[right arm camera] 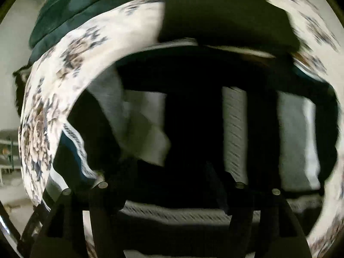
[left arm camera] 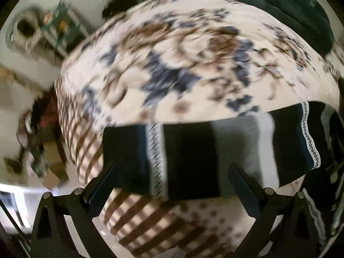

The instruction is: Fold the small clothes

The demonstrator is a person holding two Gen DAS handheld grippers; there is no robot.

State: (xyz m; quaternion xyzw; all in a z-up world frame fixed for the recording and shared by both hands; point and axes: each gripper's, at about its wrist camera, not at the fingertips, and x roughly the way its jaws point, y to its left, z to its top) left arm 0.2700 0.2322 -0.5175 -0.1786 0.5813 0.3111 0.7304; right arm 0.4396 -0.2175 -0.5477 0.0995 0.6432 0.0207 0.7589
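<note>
Both wrist views are motion-blurred; fine detail is unreliable.

Left wrist view: the left hand-held gripper has its two black fingers spread wide apart, one at lower left and one at lower right. Between and just beyond them lies the striped knit garment with black, grey, white and teal bands and a white zigzag trim. It rests on the bed covered by a cream bedspread with brown and blue floral print and brown striped border, near the bed's front edge. The fingertips overlap the garment's near edge in the frame — whether they touch the fabric cannot be told. A dark green blanket lies bunched at the far end of the bed. To the left, past the bed's edge, is a blurred room with a shelf of small items.

Right wrist view: the right hand-held gripper sits close over the same striped garment, which fills most of the frame. Its dark fingers merge with the black bands, so the jaw state cannot be told — no grip is discernible. A fold of grey and white fabric is turned up at centre left. Beyond the garment a flat dark rectangular folded cloth lies on the floral bedspread, and the green blanket shows at upper left.
</note>
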